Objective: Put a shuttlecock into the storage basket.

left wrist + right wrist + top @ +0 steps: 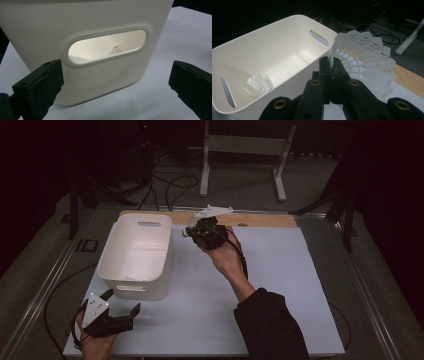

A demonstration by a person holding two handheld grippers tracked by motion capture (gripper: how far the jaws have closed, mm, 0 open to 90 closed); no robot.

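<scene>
Two black handheld grippers, one dark sleeve

The left gripper (120, 312) and the right gripper (202, 233) each have a black body topped by a grey three-cornered plate, with a black cable trailing off. In the right gripper view, brass-coloured rivets dot black linkage bars. The right arm wears a dark long sleeve (270, 325); blocky pads (40, 85) look matte black.

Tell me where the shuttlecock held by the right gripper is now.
In the right gripper view, the shuttlecock is pinched in the right gripper, just right of the white bin and near its rim.
</scene>
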